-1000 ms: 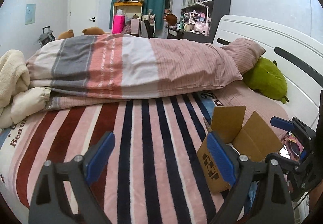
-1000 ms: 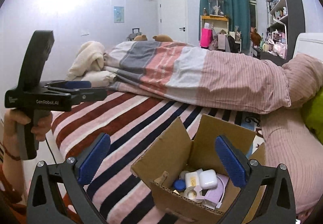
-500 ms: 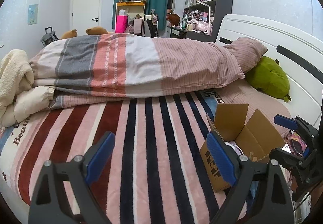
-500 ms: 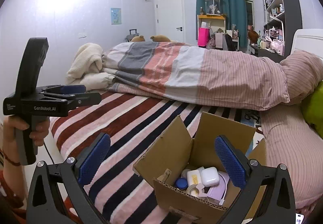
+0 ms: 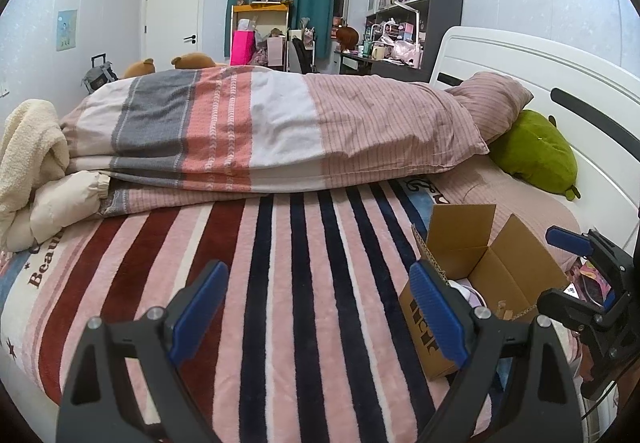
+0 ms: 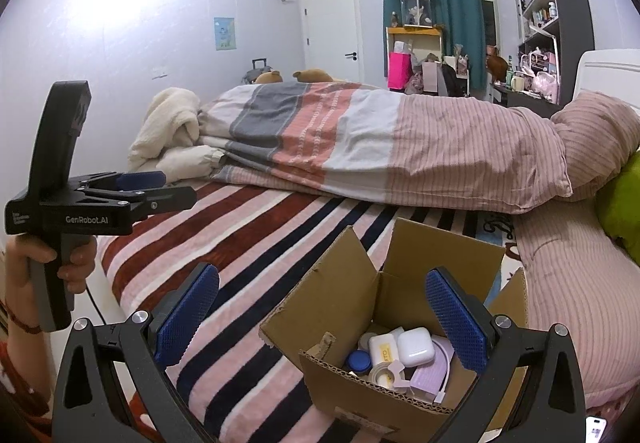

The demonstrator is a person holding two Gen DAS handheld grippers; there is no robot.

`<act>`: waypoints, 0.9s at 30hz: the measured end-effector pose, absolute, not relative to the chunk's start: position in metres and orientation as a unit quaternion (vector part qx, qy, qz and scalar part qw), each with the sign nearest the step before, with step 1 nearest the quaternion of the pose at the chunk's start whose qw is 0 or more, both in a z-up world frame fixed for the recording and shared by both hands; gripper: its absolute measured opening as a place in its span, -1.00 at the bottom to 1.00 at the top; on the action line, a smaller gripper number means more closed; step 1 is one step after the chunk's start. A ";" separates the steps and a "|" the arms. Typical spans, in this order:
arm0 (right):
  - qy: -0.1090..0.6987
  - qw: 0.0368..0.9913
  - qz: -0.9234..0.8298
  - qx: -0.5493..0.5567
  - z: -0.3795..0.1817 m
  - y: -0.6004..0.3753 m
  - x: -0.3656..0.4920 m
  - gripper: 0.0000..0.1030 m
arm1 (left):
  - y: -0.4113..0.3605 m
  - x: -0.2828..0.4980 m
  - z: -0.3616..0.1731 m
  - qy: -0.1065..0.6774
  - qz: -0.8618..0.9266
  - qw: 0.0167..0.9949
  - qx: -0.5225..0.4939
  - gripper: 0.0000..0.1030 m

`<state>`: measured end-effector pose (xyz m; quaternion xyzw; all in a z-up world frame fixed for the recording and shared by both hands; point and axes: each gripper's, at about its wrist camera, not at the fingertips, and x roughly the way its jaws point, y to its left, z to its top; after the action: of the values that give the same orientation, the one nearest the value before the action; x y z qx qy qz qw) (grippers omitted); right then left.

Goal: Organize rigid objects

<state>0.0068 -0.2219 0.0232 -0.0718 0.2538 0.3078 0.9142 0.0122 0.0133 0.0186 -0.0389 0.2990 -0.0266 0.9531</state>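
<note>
The cardboard box (image 6: 384,327) sits near the bed's (image 5: 296,283) right edge, small items (image 6: 400,355) inside. Both grippers, left (image 5: 316,307) and right (image 6: 320,323), hover with jaws wide, empty. This fits sorting finished or unpacking ahead.

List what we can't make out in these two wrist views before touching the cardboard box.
- Cardboard box contents, left wrist view: near wall and left gripper finger hide nearly everything.
- Lower layer of the box, right wrist view: white case and other small items cover whatever lies beneath.
- Box front print: cut off at the bottom edge in the right wrist view.
- Right gripper in the left wrist view: partly cropped by the frame edge.
</note>
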 end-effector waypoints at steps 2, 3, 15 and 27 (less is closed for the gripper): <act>0.254 0.914 0.308 -0.072 0.023 -0.223 0.007 1.00 | 0.013 0.012 0.019 0.300 -0.026 0.953 -0.039 0.76; 0.254 0.914 0.308 -0.072 0.023 -0.223 0.007 1.00 | 0.013 0.012 0.019 0.300 -0.027 0.953 -0.039 0.76; 0.256 0.916 0.302 -0.066 0.022 -0.221 0.003 1.00 | 0.014 0.013 0.019 0.300 -0.027 0.953 -0.038 0.76; 0.258 0.917 0.297 -0.063 0.021 -0.219 0.001 1.00 | 0.014 0.014 0.019 0.300 -0.028 0.953 -0.037 0.76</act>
<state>0.0005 -0.2190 0.0208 -0.0626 0.2577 0.2967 0.9174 0.0139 0.0145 0.0193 -0.0372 0.3001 -0.0276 0.9528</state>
